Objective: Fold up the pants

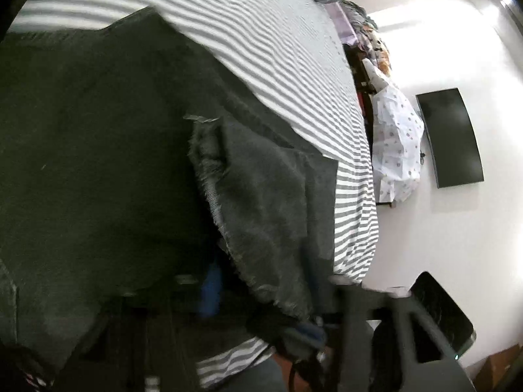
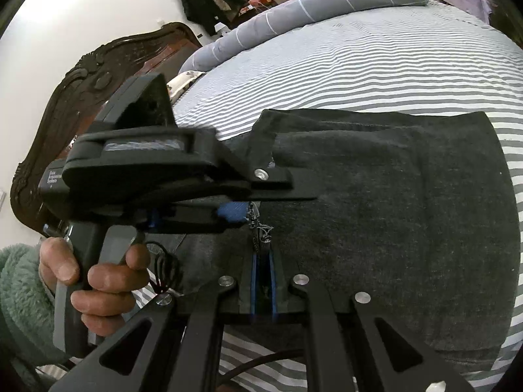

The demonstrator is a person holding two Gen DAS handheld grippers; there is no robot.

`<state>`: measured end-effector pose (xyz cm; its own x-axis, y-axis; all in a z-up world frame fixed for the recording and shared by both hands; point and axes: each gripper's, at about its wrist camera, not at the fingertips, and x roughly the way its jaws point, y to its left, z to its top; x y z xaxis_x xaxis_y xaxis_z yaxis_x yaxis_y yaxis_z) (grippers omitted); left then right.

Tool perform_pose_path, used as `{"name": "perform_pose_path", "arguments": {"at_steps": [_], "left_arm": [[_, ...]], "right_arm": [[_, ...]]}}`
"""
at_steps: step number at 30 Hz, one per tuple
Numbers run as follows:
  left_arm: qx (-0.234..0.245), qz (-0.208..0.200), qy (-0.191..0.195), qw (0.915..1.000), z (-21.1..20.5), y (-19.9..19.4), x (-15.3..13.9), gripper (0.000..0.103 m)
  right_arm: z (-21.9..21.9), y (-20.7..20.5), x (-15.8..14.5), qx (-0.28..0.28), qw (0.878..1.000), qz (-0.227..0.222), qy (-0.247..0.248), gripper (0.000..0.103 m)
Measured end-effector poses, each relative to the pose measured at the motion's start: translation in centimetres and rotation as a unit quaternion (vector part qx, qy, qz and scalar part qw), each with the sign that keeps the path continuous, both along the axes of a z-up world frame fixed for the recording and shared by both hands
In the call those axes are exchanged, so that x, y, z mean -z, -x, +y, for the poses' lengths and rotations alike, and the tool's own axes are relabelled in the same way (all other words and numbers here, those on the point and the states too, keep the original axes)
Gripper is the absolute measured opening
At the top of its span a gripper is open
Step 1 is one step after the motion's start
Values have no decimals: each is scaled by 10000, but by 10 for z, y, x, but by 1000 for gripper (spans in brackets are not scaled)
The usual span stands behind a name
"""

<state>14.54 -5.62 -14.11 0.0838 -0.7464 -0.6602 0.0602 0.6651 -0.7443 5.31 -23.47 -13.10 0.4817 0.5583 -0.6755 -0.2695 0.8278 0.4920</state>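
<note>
The dark grey pants [image 2: 376, 228] lie folded on the striped bed. My right gripper [image 2: 263, 254] is shut on the frayed hem [image 2: 261, 228] at the near edge of the pants. My left gripper [image 2: 235, 212] is seen from the side in the right wrist view, its blue pads closed on the same frayed hem. In the left wrist view the pants [image 1: 98, 147] fill the left side, with the frayed hem [image 1: 248, 215] draped close in front of the lens. The left gripper's own fingers are mostly hidden by cloth and blur there.
The bed has a grey and white striped sheet [image 2: 359, 65] with a grey bolster pillow [image 2: 310, 6] at the far end. A carved dark wooden headboard [image 2: 81, 98] stands at the left. A wall-mounted dark screen [image 1: 454, 137] and piled clothes [image 1: 395, 143] are beside the bed.
</note>
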Motion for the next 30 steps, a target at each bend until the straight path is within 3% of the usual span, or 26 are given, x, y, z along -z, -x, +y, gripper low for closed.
{"name": "perform_pose_path", "arguments": {"at_steps": [1,3,4,6,8,15,21,26,30], "left_arm": [[32,-45,-165,9998,-4,0,-2,9],[72,-161,-408,9990,-11,1,-4,3],[72,-247,-482,9985,-12,2,-6,3],[21,-366,-525,9979,-12,5,-10,3],[-12,-448,-542,9975,-12,7,-15,3],[-89,-641,-463,9968,-9,12,-32,3],[-133,-688,-500,9963,-5,19,-36,3],[-213,-684,-581,9957,6,19,-35,3],[-275,-747,-756,9940,18,19,-31,3]], "right_arm": [[-1,1,0,46,10000,-8,-26,11],[-4,2,0,161,9998,1,-85,14],[-6,3,0,244,9996,36,-111,17],[-11,9,-1,465,9987,107,-181,38],[-17,22,-4,657,9973,67,-322,44],[-25,65,1,923,9936,200,-619,49],[-32,62,22,1155,9869,464,-1027,56],[-69,56,32,1879,9741,575,-1122,56],[-114,61,37,2552,9566,692,-1223,59]]}}
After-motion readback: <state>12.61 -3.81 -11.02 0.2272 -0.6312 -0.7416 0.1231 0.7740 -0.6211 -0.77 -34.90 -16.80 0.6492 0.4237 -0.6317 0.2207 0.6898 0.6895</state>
